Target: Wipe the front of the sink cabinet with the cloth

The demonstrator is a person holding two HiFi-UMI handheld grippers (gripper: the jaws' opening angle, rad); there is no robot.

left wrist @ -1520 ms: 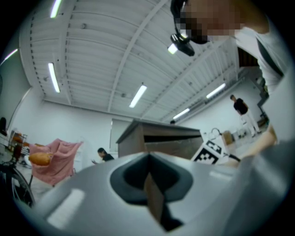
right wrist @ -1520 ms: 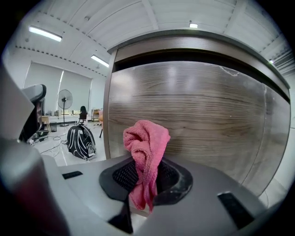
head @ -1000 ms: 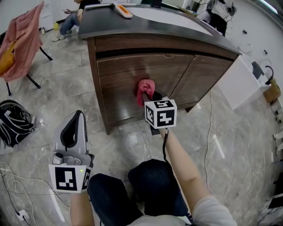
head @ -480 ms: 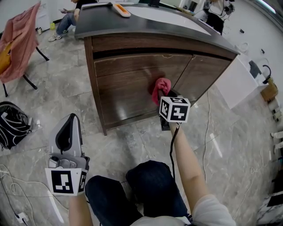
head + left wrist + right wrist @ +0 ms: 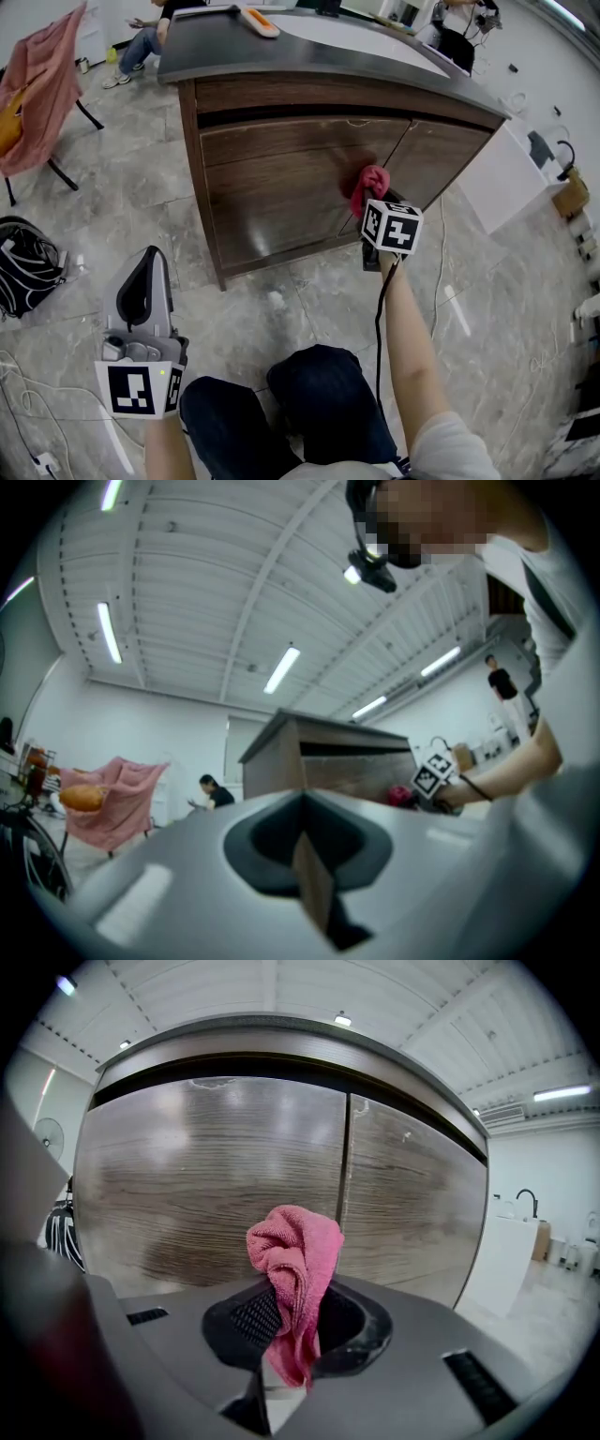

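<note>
The dark wooden sink cabinet fills the upper middle of the head view, with two doors under a grey top. My right gripper is shut on a bunched pink cloth and holds it against the cabinet front, near the seam between the doors. In the right gripper view the pink cloth stands up out of the shut jaws, with the cabinet doors close behind it. My left gripper hangs low at the left, away from the cabinet. It is shut and holds nothing, jaws pointing up towards the cabinet.
A chair draped with pink fabric stands at the far left, and a black bag lies on the floor below it. A white unit stands right of the cabinet. A person sits behind the cabinet. Cables run across the marble floor.
My right gripper has slid the pink cloth to the right along the cabinet front, from the left door to the seam between the doors. The left gripper has stayed low at the left.
</note>
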